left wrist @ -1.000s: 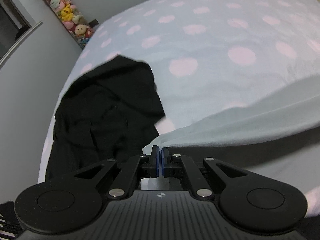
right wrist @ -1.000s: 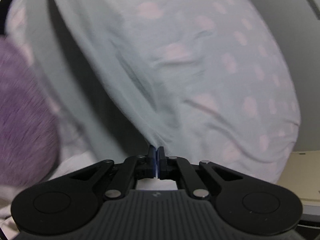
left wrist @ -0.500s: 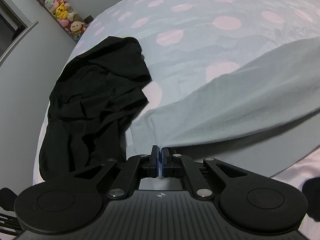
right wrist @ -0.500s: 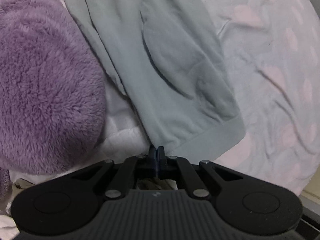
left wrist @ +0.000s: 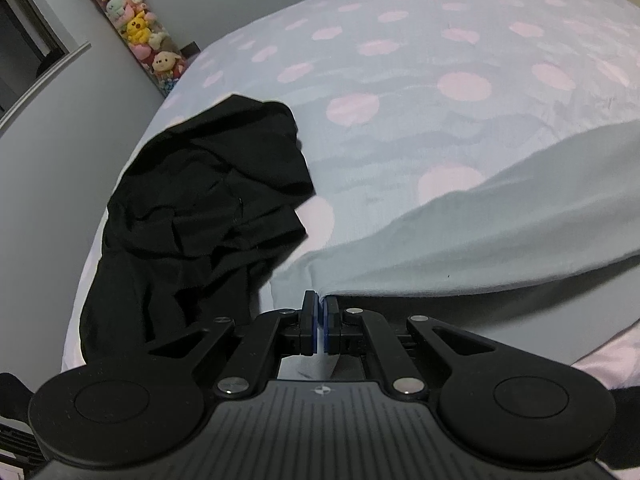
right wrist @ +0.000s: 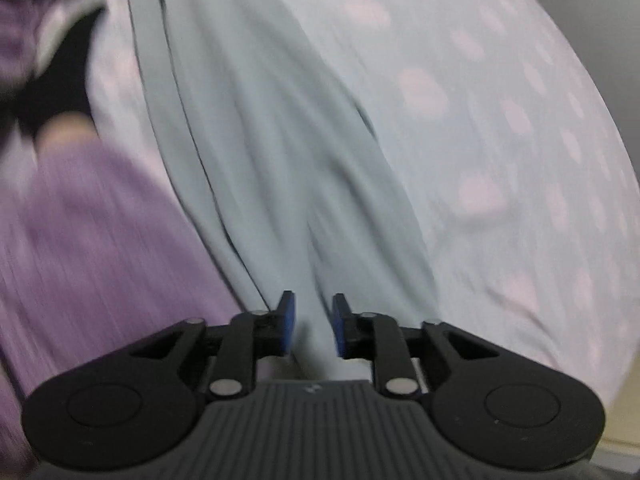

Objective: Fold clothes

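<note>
Left wrist view: the left claw point(left wrist: 319, 307) is pinched tight on the edge of the pale grey-green garment point(left wrist: 500, 224), which stretches off to the right over the polka-dot bed point(left wrist: 400, 60). A crumpled black garment point(left wrist: 200, 208) sits just left of it, and a tube of plush toys point(left wrist: 136, 28) stands by the wall. Right wrist view, pretty blurry: the right claw point(right wrist: 312, 312) is opening, its blue pads clear of the grey-green cloth running between them. A fuzzy purple thing point(right wrist: 92, 232) lies at left.

Pale grey-green garment point(left wrist: 500, 216) draped across spotted bed, black garment point(left wrist: 200, 208) crumpled beside it
</note>
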`<state>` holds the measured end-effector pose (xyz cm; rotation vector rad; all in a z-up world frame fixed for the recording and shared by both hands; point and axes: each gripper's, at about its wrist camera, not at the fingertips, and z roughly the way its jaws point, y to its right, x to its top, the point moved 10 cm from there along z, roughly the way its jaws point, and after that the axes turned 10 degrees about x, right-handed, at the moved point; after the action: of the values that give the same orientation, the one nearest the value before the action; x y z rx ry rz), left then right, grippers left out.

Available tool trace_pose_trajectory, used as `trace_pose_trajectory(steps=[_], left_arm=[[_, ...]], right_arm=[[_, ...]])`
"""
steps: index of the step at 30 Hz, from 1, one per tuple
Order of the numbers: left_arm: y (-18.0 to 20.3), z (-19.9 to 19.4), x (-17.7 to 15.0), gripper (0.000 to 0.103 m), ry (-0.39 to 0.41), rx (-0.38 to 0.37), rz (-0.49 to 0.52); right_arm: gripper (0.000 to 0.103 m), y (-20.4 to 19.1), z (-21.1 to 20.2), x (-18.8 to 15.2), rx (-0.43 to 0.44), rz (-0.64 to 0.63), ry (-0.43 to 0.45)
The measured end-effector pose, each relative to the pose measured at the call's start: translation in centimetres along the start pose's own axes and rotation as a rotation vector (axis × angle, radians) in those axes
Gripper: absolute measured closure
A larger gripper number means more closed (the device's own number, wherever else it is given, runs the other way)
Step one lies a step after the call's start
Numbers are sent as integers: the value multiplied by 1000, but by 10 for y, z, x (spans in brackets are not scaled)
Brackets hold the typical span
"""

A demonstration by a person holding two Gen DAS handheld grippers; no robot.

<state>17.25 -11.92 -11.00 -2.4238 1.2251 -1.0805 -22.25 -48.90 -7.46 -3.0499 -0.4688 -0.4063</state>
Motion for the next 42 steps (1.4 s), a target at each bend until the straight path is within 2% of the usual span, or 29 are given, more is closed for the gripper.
trace_pose_trajectory(steps=[2, 5, 11, 14, 16, 17, 21, 26, 34, 39, 42], left_arm=[[-1, -2, 0, 102, 6, 0, 3], [-3, -5, 1, 102, 13, -1, 5], [-3, -3, 0, 102, 20, -4, 11], [-4, -2, 0, 102, 20, -6, 12], [-3, -2, 0, 102, 21, -8, 14], [-4, -1, 0, 102, 22, -8, 16], [-3, -5, -2, 102, 41, -16, 48], [-1, -9, -20, 102, 29, -36, 100], [19, -6, -61, 102, -29, -77, 178], [24, 1, -76, 102, -62, -104, 171], [18, 4, -79, 90, -59, -104, 105]], right_arm=[[63, -25, 16, 28, 42, -16, 37], [63, -57, 48, 52, 72, -82, 40], [64, -76, 99, 82, 72, -143, 9], [86, -72, 109, 84, 78, -129, -10], [93, -67, 109, 84, 88, -99, 5], [101, -65, 106, 83, 92, -84, 20], [101, -64, 81, 79, 118, -43, 82], [102, -77, 54, 69, 173, -44, 117], [102, -92, 80, 56, 209, -46, 50], [102, -90, 87, 55, 207, -15, 49], [97, -88, 93, 55, 203, 9, 52]])
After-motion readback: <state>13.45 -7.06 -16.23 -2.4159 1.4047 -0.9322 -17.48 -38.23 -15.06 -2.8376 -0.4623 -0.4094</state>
